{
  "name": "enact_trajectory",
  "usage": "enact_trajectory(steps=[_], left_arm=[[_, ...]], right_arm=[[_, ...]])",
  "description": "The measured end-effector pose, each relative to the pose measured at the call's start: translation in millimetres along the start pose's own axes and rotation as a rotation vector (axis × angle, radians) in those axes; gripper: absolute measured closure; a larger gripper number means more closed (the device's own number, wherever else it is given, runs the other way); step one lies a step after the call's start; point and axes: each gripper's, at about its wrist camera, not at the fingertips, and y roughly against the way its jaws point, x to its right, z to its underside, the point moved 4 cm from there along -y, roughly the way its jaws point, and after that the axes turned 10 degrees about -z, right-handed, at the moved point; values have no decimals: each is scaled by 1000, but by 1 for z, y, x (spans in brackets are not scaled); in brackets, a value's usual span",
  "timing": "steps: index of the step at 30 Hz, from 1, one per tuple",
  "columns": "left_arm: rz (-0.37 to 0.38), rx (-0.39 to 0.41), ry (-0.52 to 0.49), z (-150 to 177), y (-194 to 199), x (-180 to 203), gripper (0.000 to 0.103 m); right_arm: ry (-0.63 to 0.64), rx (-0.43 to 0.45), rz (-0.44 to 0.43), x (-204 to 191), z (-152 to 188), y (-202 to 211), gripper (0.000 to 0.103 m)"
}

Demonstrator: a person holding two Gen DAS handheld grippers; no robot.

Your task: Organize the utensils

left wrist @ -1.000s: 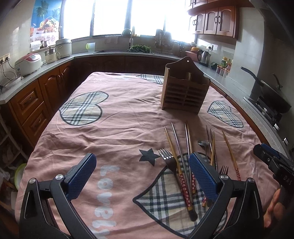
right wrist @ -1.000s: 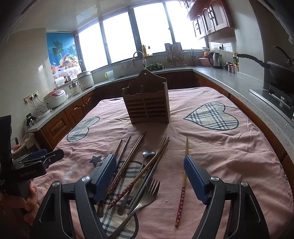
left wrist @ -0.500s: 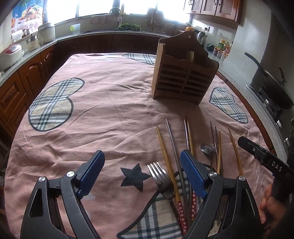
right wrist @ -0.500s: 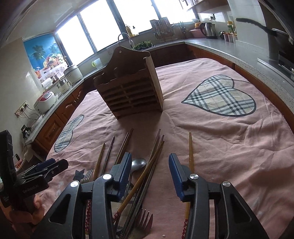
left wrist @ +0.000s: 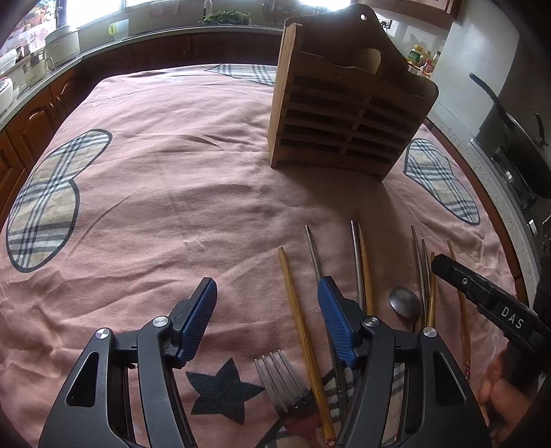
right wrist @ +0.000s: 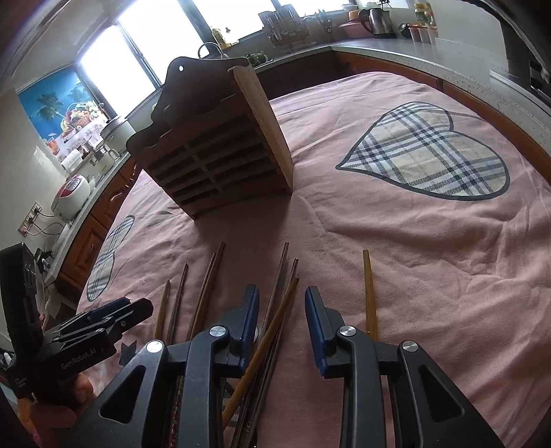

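Note:
A wooden slatted utensil holder (left wrist: 347, 113) stands upright on the pink cloth; it also shows in the right wrist view (right wrist: 220, 151). Several chopsticks, a fork (left wrist: 282, 382) and a spoon (left wrist: 404, 301) lie in front of it. My left gripper (left wrist: 267, 296) is open low over the cloth, a bamboo chopstick (left wrist: 303, 331) lying between its fingers. My right gripper (right wrist: 281, 303) is open, its jaws narrowed, straddling a bundle of chopsticks (right wrist: 275, 310). A single bamboo chopstick (right wrist: 369, 293) lies just right of it.
The table is covered by a pink cloth with plaid hearts (right wrist: 427, 155) and a black star (left wrist: 224, 389). Kitchen counters surround it, with a rice cooker (right wrist: 70, 196), a kettle (right wrist: 375, 20) and a wok on the stove (left wrist: 513, 138).
Both grippers have moved forward and down toward the utensils and the holder. Both sets of jaws have narrowed, the right more than the left.

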Motion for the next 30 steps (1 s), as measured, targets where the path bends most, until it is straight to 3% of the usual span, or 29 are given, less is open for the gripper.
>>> enact_trajectory(steps=[6, 9, 12, 15, 20, 30], left_arm=[[0, -16, -10, -2, -11, 6, 49], [0, -16, -21, -4, -13, 11, 57], [-4, -21, -36, -6, -15, 16, 71], [2, -32, -48, -6, -16, 19, 94], [39, -36, -40, -7, -12, 18, 96], [95, 27, -19, -10, 32, 7, 97]], right_arm=[[-39, -15, -3, 8, 0, -14, 90], [-39, -9, -5, 8, -1, -14, 91], [-43, -4, -12, 8, -2, -13, 94], [-39, 7, -18, 6, -3, -8, 95], [-23, 16, -33, -1, -4, -2, 95], [3, 37, -71, -16, -9, 13, 96]])
